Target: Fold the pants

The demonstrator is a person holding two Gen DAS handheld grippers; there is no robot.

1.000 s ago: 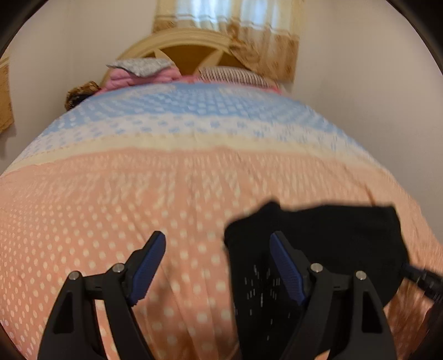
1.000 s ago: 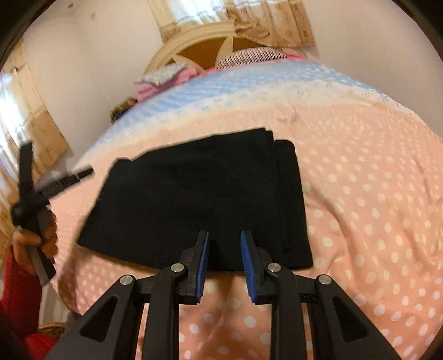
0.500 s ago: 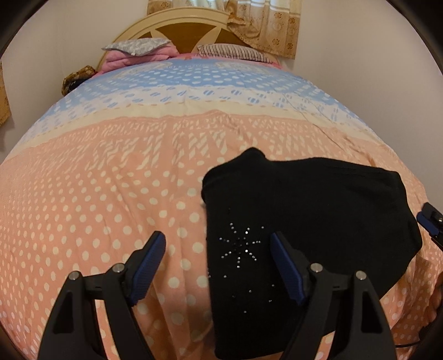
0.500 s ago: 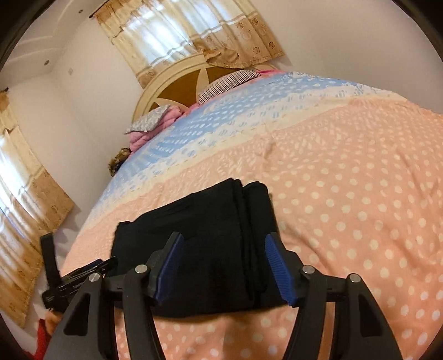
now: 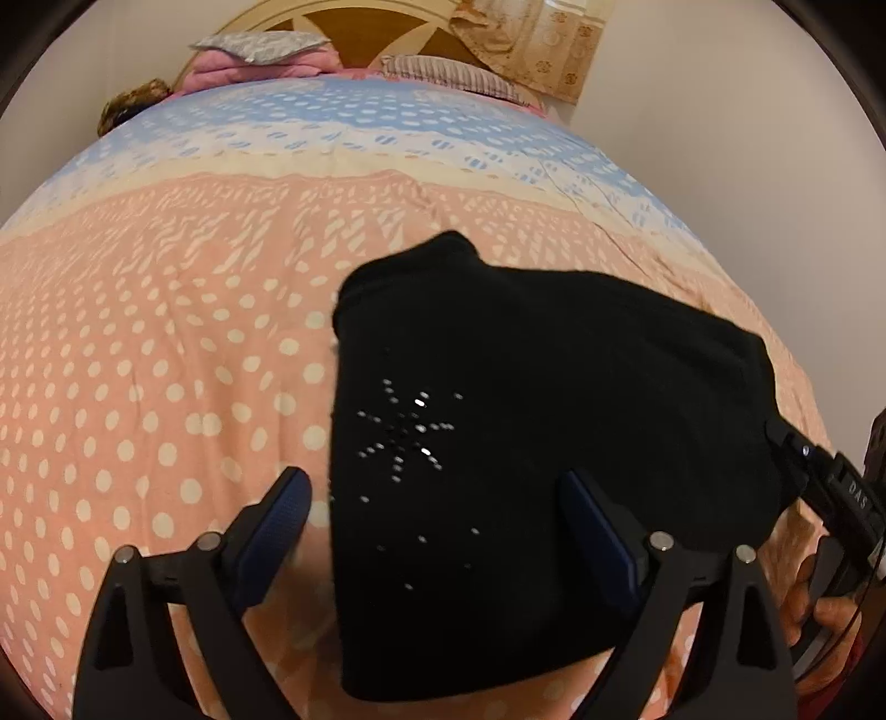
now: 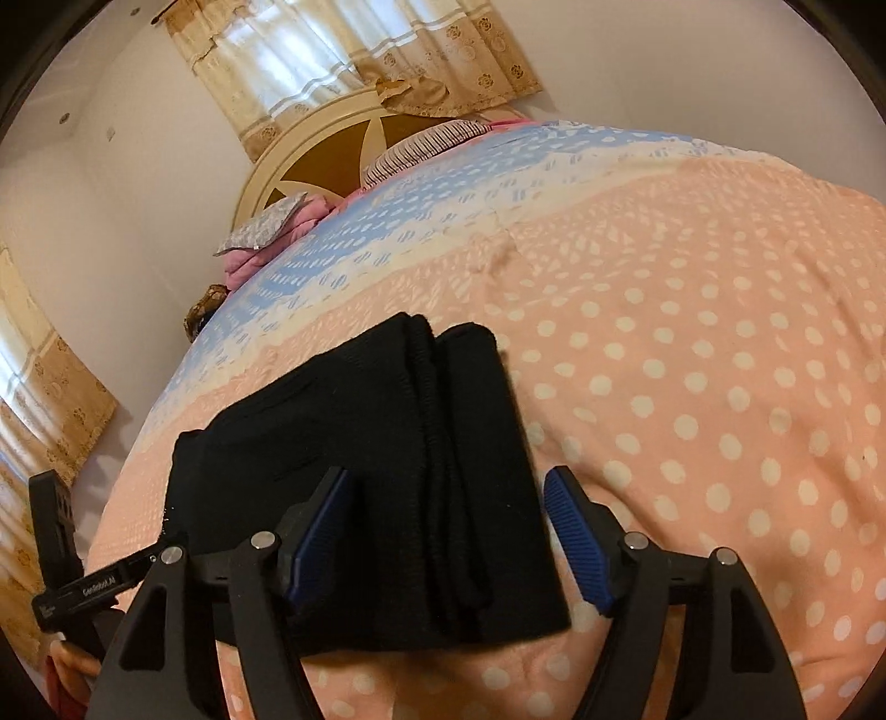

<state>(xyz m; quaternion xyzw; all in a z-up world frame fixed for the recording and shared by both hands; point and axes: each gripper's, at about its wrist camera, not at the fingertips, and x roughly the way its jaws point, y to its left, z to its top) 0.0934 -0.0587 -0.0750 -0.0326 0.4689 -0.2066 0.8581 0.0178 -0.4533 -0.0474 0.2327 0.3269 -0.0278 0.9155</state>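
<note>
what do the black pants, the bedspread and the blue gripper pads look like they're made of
Black pants: soft matte knit, probably cotton or a blend, with ribbed stitched edges; small shiny studs form a star, likely rhinestones or metal.
Bedspread: thin printed woven cloth, matte, creasing lightly; the fibre is unclear.
Gripper pads: blue, finely ridged, apparently rubber or soft plastic, on black hard plastic fingers.

One pair of black pants (image 5: 554, 443), folded. One bed (image 6: 692, 360). Two claws: left claw (image 5: 437, 531), right claw (image 6: 448, 531). Two pillows: grey pillow (image 5: 255, 44), striped pillow (image 6: 426, 141). One headboard (image 6: 326, 160).
</note>
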